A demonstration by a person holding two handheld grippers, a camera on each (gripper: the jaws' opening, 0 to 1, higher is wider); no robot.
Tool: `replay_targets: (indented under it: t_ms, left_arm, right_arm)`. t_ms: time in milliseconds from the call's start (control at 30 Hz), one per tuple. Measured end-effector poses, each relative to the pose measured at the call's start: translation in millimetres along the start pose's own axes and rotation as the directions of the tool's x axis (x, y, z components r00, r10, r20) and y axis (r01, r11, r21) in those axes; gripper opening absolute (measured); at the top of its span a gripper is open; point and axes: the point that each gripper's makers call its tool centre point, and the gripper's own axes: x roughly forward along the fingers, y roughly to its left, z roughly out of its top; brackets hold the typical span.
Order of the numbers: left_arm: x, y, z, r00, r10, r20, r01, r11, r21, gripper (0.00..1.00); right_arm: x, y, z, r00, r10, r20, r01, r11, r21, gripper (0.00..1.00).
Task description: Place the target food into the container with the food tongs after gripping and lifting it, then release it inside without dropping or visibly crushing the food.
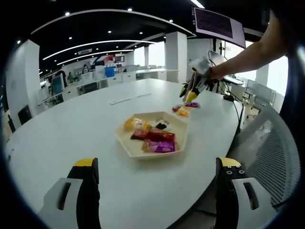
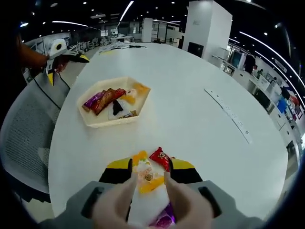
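a: tongs (image 2: 151,191) sit in the right gripper (image 2: 150,168), its jaws clamped on their beige arms. tips are over the loose snack packets (image 2: 153,168) right at its front, on the white table (image 2: 190,105).

b: is a packet actually pinched?

a: cannot tell; the orange and red wrappers lie right at the tips, but contact is hidden.

b: and the container?

a: the beige tray (image 2: 112,106) lies ahead and to the left of that gripper, well apart, already holding several packets.

b: left gripper (image 1: 155,168)?

a: jaws spread wide, nothing between them, tray (image 1: 153,134) straight ahead of it.

b: advice for this step?

a: i'd squeeze one packet by its middle, gently, lift clear of the others, carry it low, and let go only once it is inside the rim.
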Motion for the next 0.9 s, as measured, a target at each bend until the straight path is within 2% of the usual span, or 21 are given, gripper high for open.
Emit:
replay_targets:
  t_ms: [167,300,400,533,900]
  left_arm:
    - [0,0.3,-0.6,1.0,0.0,-0.002,0.0,1.0,-0.001,0.99]
    - [0,0.0,-1.1,1.0,0.0,-0.005,0.0,1.0,-0.002,0.99]
    - [0,-0.2,-1.0,1.0,-0.001,-0.005,0.001,1.0,-0.002,0.99]
    - [0,-0.5,-0.7,1.0,-0.002,-0.004,0.002,1.0,-0.004,0.99]
    - [0,-0.5,-0.6,1.0,-0.003,-0.004,0.003,1.0,-0.004,0.99]
  right_arm:
    - [6,-4,-4.6,1.0,-0.003,0.005,0.002,1.0,0.029,0.29]
    - [11,3,-17.0,0.999,0.023,-0.026,-0.021,0.998,0.057,0.29]
    - [14,8,-23.3,0.998,0.035,-0.043,-0.033,0.999,0.04,0.29]
    - [16,7,-25.4,0.998,0.013,-0.061,-0.014,1.0,-0.015,0.29]
    - [26,10,-28.3,0.996,0.003,-0.085,-0.005,1.0,-0.031,0.28]
